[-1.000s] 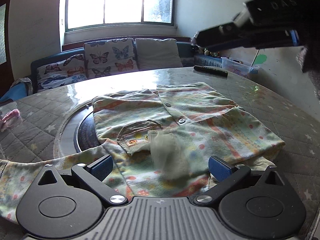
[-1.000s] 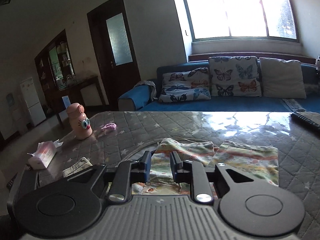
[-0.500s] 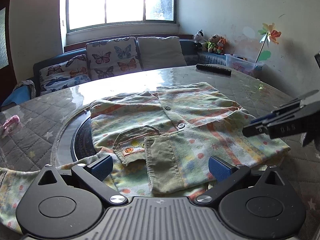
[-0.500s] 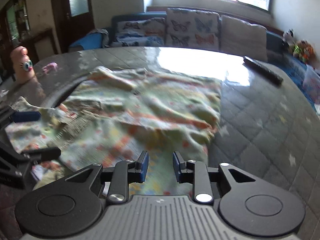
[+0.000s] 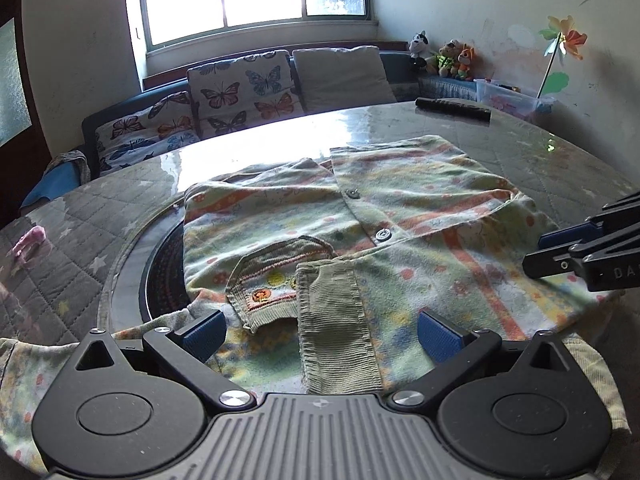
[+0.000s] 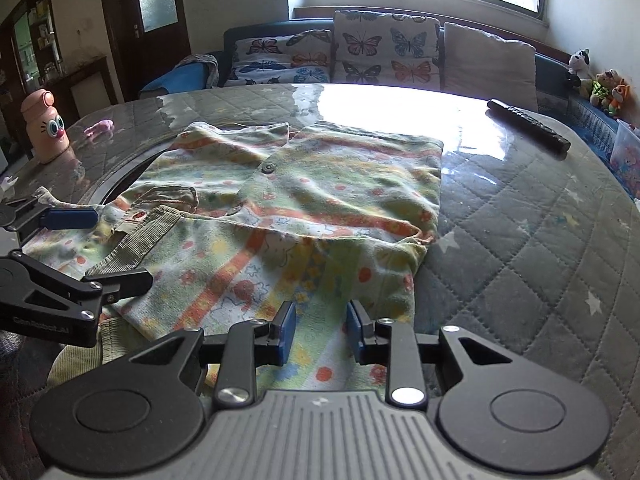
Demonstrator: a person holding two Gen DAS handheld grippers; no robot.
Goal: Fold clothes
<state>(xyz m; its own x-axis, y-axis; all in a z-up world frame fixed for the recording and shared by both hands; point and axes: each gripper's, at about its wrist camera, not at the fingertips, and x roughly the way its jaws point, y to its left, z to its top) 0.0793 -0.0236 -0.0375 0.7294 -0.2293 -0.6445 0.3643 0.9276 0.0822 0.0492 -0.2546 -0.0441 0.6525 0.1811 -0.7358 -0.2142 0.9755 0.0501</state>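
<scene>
Since the earlier frame the right gripper (image 6: pixel 320 334) has come down over the shirt (image 6: pixel 304 200), jaws opening a little, now narrowly apart with nothing gripped. The left gripper (image 5: pixel 320 334) stands wide apart above the cuff (image 5: pixel 338 320), empty. The shirt lies mid-table (image 6: pixel 540 220), sleeves folded inward. It is probably light, limp and non-slip; grip at the near hem corners.

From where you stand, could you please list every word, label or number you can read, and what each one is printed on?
"GenRobot.AI": white print on the black body of the left gripper, seen from the right wrist.
"DA", cut off at the picture's edge: on the black body of the right gripper, seen from the left wrist.
Remote control: button markings too small to read.
Patterned shirt: pictures only, no readable words.
</scene>
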